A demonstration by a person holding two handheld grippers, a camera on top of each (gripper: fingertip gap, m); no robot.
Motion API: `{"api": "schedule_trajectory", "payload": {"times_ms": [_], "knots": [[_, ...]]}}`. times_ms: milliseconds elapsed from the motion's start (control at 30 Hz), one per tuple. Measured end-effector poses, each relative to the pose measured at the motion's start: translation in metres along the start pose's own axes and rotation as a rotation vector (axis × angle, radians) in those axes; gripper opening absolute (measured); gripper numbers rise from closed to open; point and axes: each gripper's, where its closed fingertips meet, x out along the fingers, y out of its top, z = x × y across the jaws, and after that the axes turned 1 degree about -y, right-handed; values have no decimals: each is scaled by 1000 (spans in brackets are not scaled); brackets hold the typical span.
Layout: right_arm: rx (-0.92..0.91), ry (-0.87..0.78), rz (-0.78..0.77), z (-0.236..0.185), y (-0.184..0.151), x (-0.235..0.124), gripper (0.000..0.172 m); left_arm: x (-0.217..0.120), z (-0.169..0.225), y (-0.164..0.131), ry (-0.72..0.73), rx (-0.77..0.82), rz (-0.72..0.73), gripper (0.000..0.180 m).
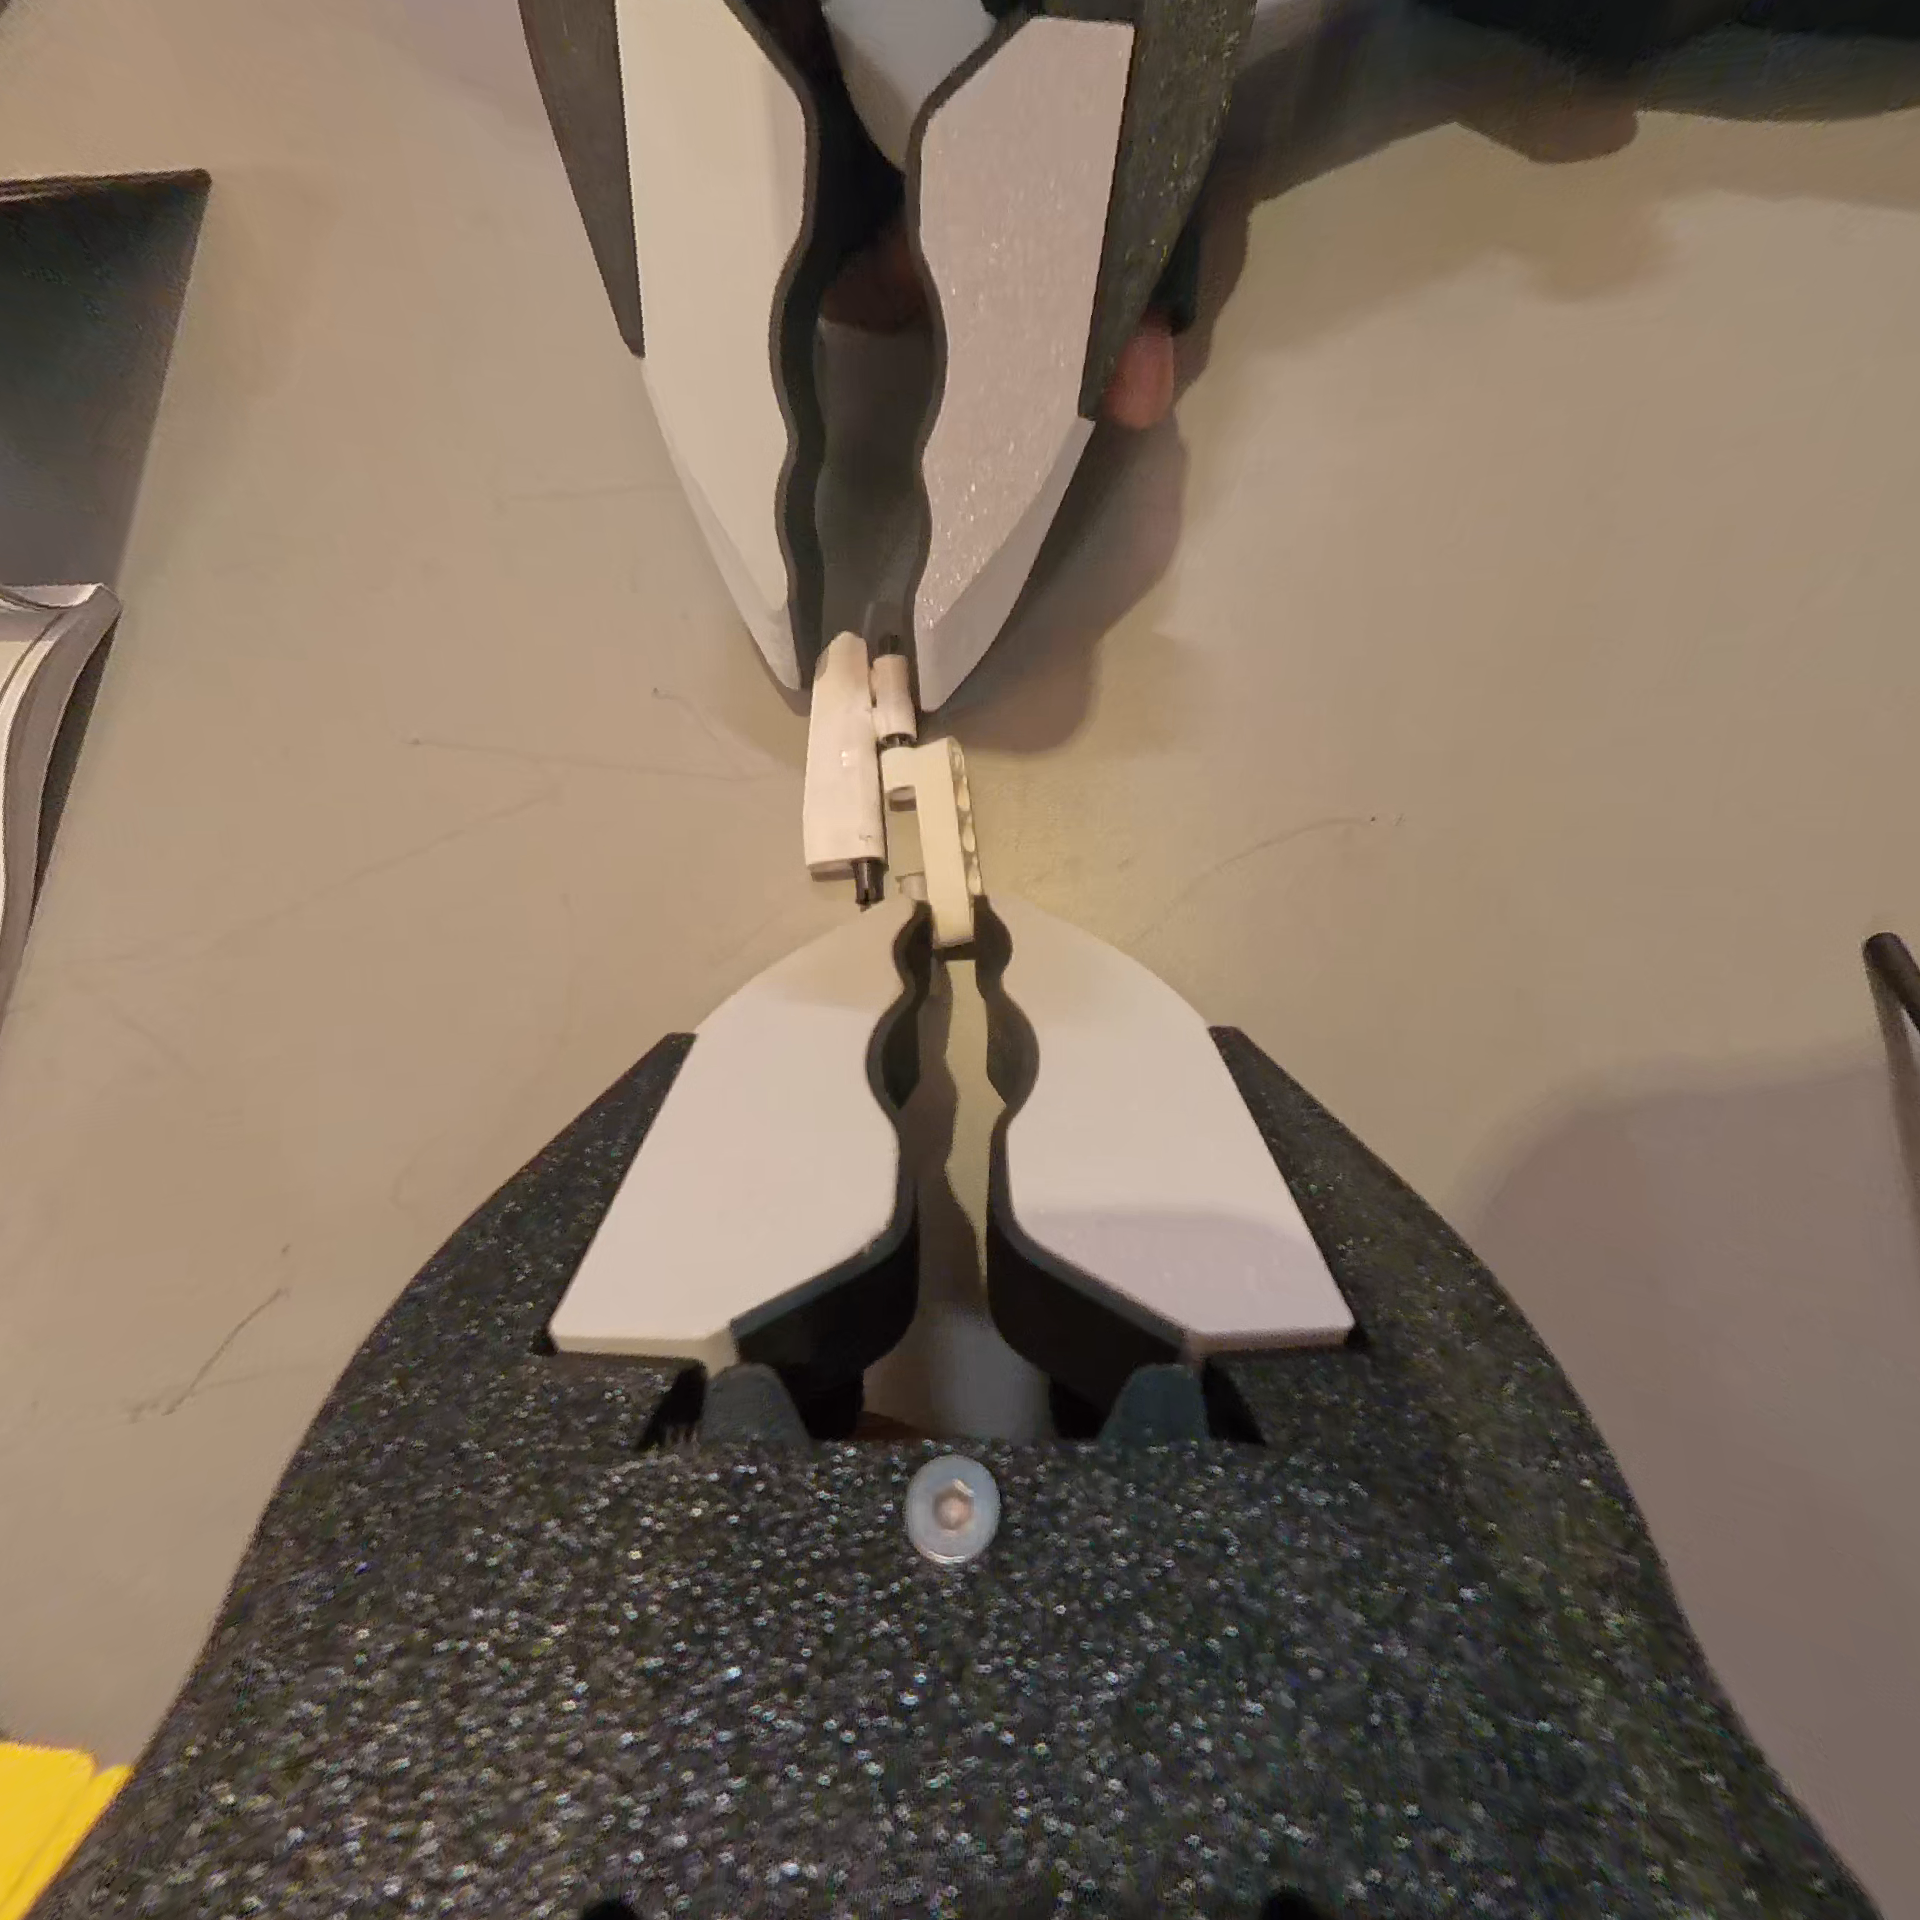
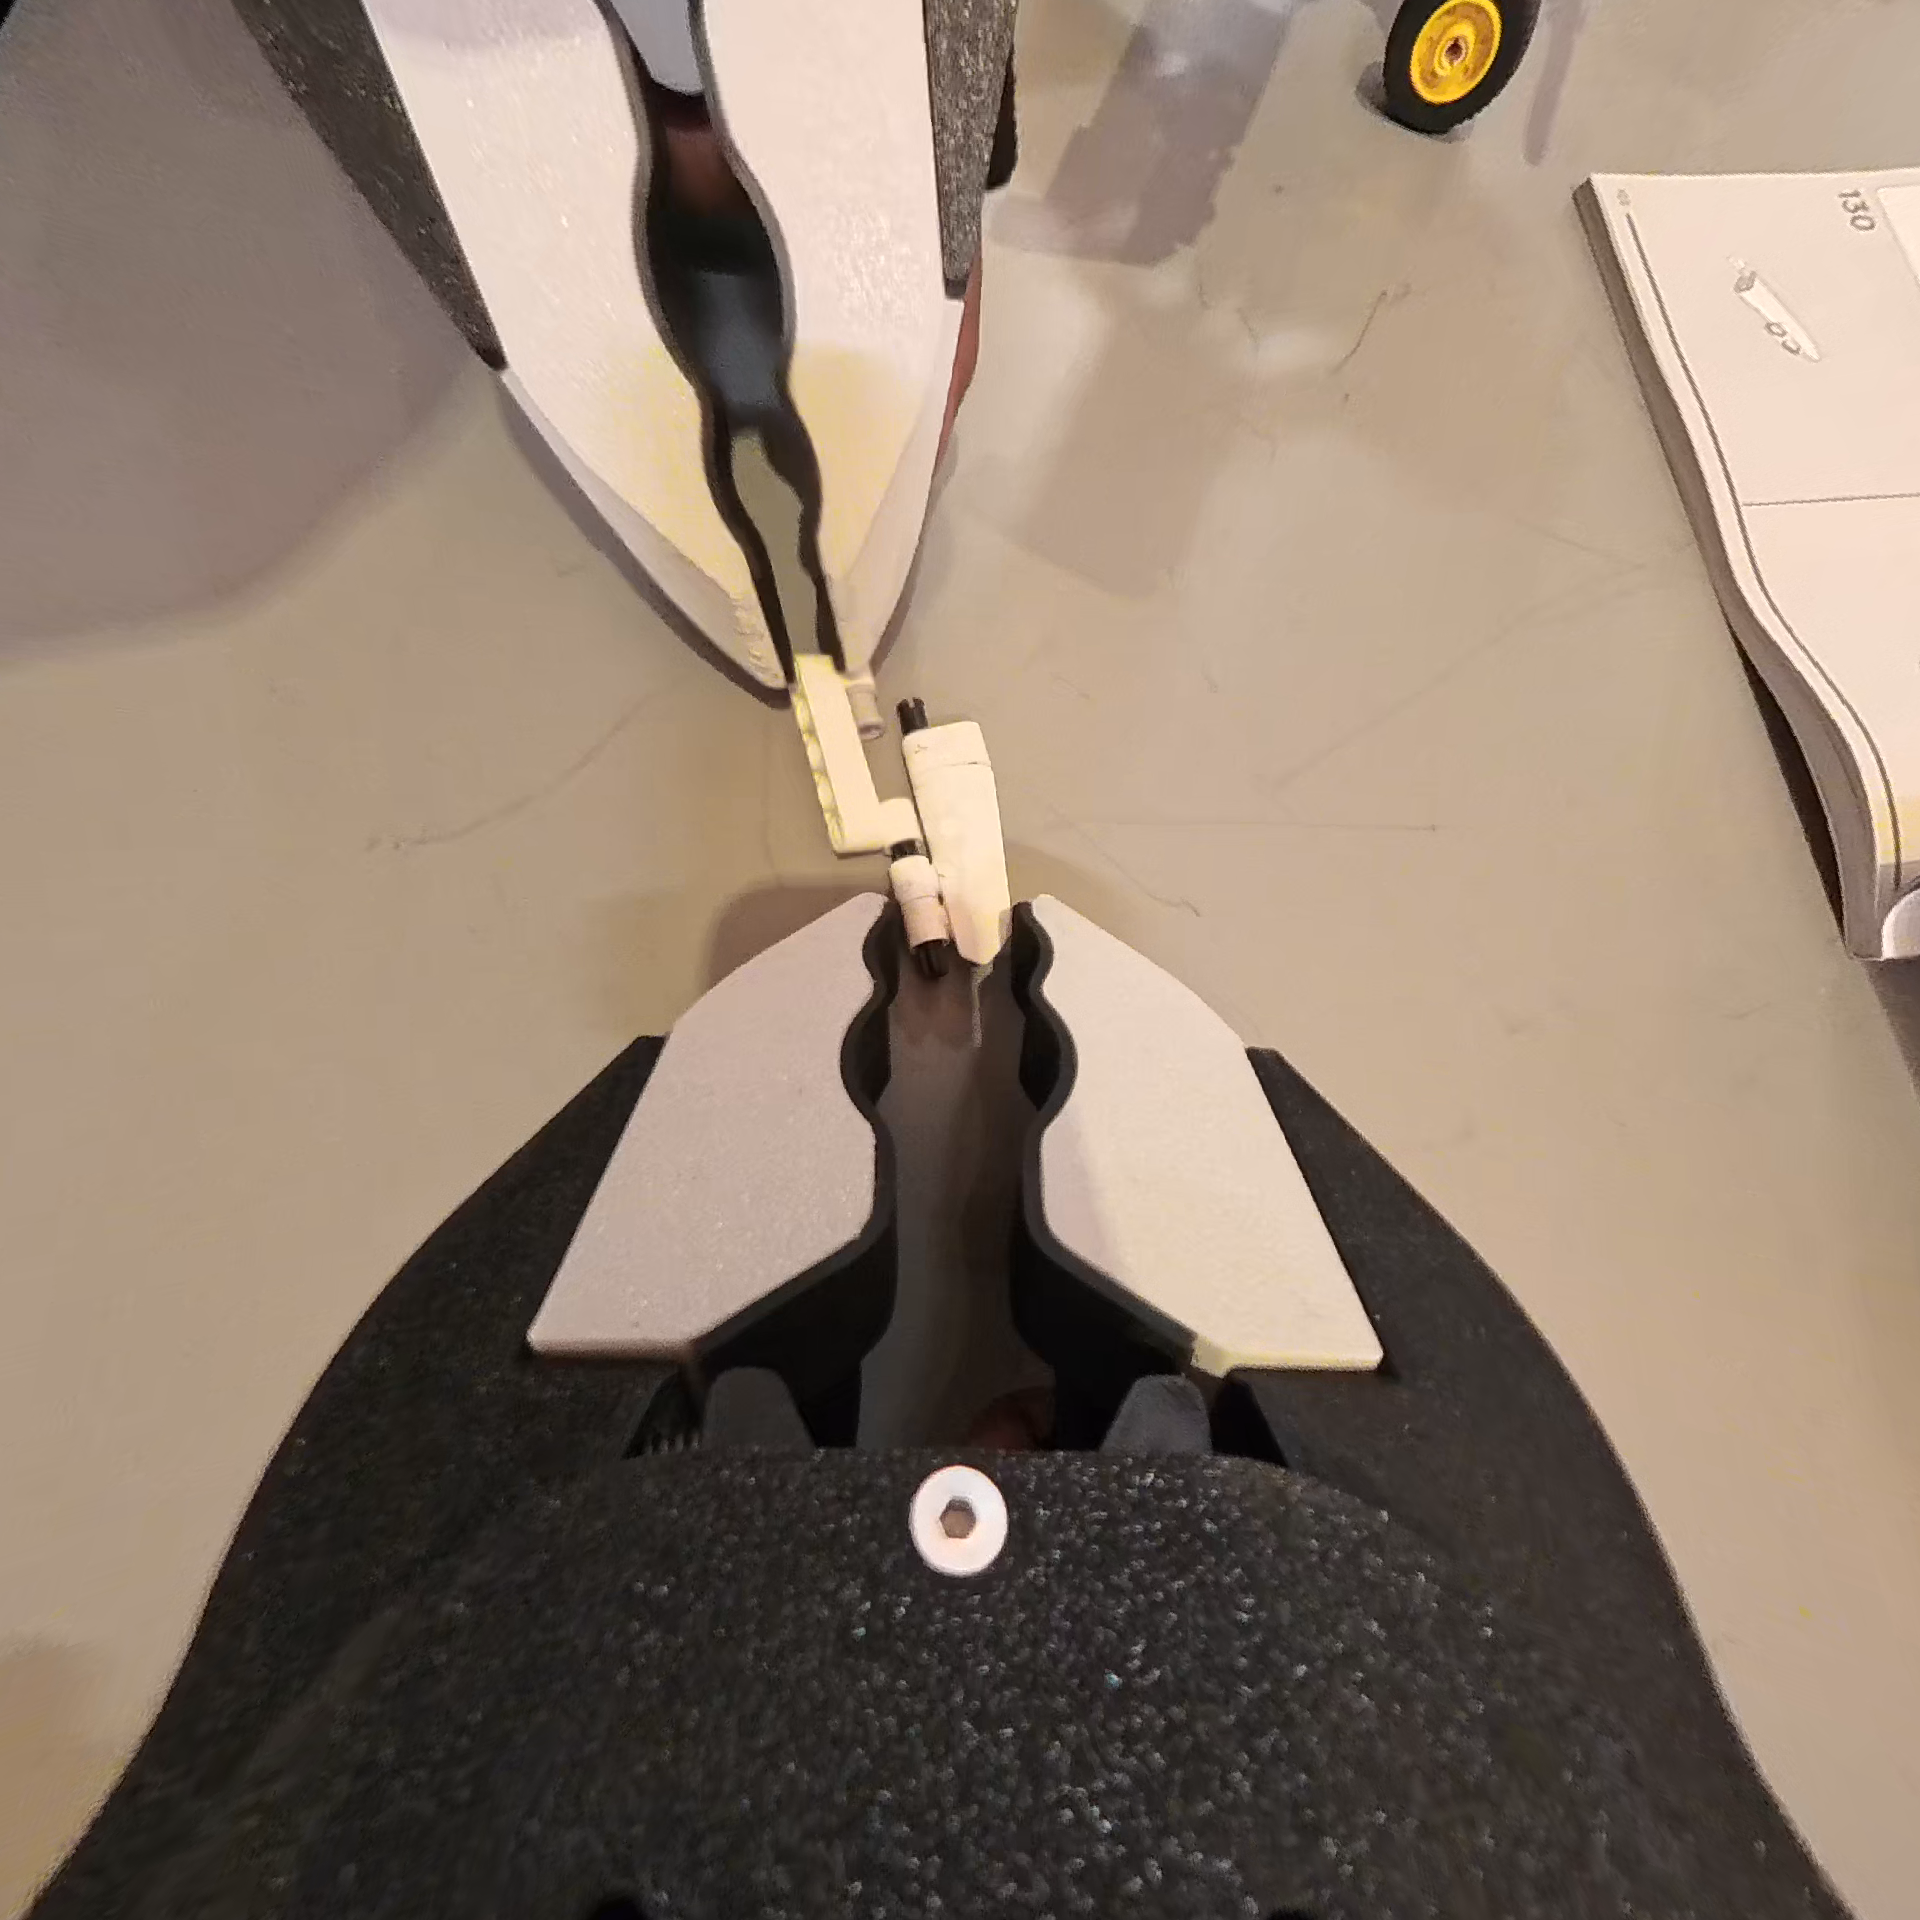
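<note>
Booklet (image 2: 1787,499) and wheel (image 2: 1455,52) cut by edges

Mounted just behind each gripper, looking forward and steeply down along the two fingers onto the beige desk (image 1: 1455,623), very close to it. Left wrist view: own left gripper (image 1: 951,935) at bottom, the right gripper (image 1: 862,665) entering from the top, pointed back. Right wrist view: the mirror, right gripper (image 2: 956,925) below, left gripper (image 2: 821,665) above. Shared between both: the small white brick assembly (image 1: 883,790) (image 2: 914,800) between the opposed fingertips, and the desk around it.
</note>
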Motion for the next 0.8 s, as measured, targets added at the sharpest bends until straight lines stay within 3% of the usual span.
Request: {"api": "schedule_trajectory", "payload": {"times_ms": [367, 633, 800], "knots": [[-15, 4, 0, -3, 2, 1, 20, -1, 5, -1, -18, 24, -7, 8], [-4, 2, -1, -1, 1, 1, 20, -3, 19, -5, -120, 42, -36, 6], [-8, -2, 0, -1, 2, 1, 20, -7, 7, 5, -48, 36, 22, 15]]}}
